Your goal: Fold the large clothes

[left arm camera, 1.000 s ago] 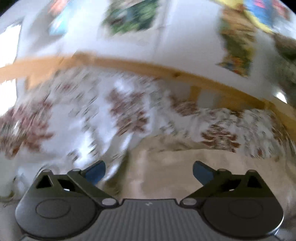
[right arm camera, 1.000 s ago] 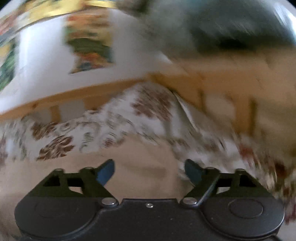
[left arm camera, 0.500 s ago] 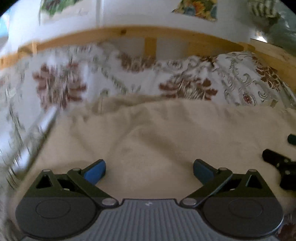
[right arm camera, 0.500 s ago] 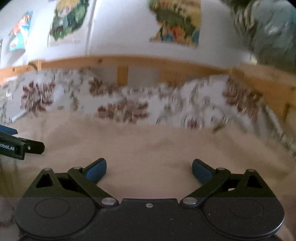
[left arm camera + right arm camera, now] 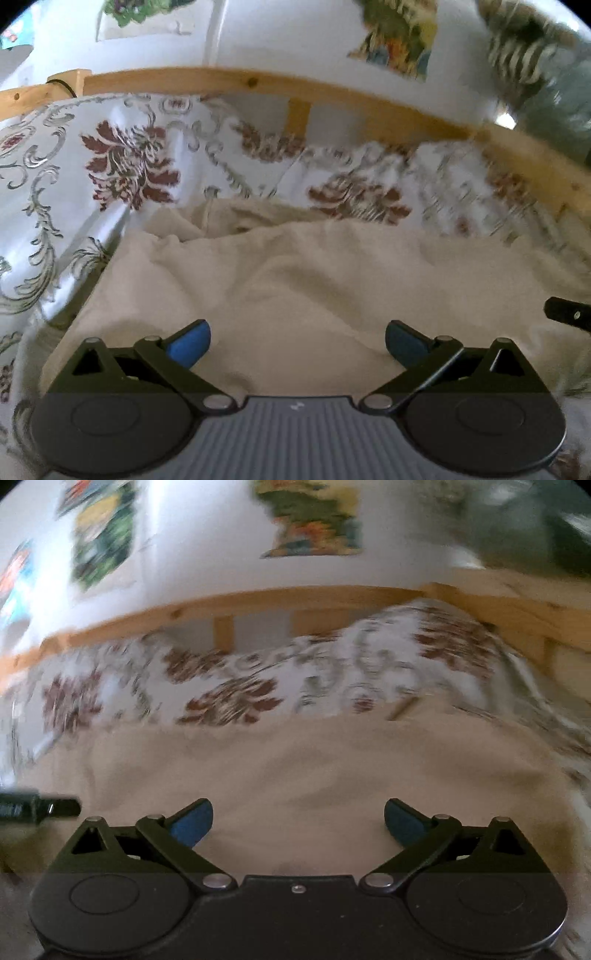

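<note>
A large cream garment [image 5: 295, 280] lies rumpled on a bed, with a bunched fold at its far left corner. My left gripper [image 5: 297, 343] hovers low over its near part, jaws wide open and nothing between the blue pads. The right wrist view shows the same cream garment [image 5: 295, 760] spreading smoother. My right gripper [image 5: 298, 821] is open over it, jaws spread wide and nothing between them. Each gripper's black tip shows at the edge of the other's view: the right gripper's finger [image 5: 569, 317] and the left gripper's finger [image 5: 40, 806].
A white bedspread with maroon floral print [image 5: 122, 166] surrounds the garment on the left and far side. A wooden bed rail [image 5: 221, 79] runs behind it against a white wall with colourful posters [image 5: 399, 40]. The rail turns a corner at the right [image 5: 517, 605].
Both views swung from the floral bedspread down onto the cream garment and came closer to it. The right gripper's jaws spread wider. The left gripper's jaws stayed open.
</note>
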Available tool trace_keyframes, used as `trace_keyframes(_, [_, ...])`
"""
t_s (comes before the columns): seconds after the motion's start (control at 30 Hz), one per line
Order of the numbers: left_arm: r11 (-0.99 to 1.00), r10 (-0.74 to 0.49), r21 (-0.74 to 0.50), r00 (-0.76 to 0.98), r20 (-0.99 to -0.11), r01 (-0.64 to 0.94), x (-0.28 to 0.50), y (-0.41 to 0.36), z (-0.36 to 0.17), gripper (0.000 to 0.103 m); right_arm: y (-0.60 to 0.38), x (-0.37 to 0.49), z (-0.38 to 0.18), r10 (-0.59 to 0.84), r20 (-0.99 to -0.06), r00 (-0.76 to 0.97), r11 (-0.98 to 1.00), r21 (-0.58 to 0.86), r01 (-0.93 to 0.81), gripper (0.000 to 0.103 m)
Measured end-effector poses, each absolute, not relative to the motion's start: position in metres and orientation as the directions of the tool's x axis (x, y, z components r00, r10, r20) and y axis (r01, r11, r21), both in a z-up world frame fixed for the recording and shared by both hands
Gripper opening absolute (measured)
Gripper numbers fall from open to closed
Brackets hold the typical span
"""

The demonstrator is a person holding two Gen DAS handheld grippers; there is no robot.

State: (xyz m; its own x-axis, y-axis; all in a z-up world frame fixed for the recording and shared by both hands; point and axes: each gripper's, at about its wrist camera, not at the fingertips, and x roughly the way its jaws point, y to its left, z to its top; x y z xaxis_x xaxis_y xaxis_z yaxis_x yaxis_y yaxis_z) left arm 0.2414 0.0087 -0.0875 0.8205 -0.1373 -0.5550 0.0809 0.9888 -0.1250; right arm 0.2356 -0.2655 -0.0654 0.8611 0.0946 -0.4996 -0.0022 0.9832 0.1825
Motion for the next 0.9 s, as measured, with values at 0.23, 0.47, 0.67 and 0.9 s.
trace_keyframes(0.23, [0.972, -0.112, -0.235, 0.839, -0.533, -0.019, 0.191, 0.016, -0.077, 0.102, -0.327, 0.175, -0.049, 0.035, -0.581, 0.813, 0.835, 0.465, 0.296, 0.102])
trace_keyframes(0.47, [0.88, -0.272, -0.472, 0.758, -0.593, -0.054, 0.165, 0.039, -0.098, 0.102, -0.364, 0.167, -0.091, 0.139, -0.583, 0.801, 0.606, 0.69, 0.397, 0.087])
trace_keyframes(0.67, [0.799, -0.3, -0.584, 0.744, -0.596, -0.145, 0.182, 0.058, -0.112, 0.102, -0.377, 0.177, -0.099, 0.051, -0.518, 0.854, 0.53, 0.739, 0.416, 0.076])
trace_keyframes(0.9, [0.679, -0.234, -0.67, 0.777, -0.585, -0.3, 0.206, 0.092, -0.121, 0.102, -0.413, 0.176, -0.123, 0.021, -0.489, 0.872, 0.326, 0.828, 0.457, 0.041])
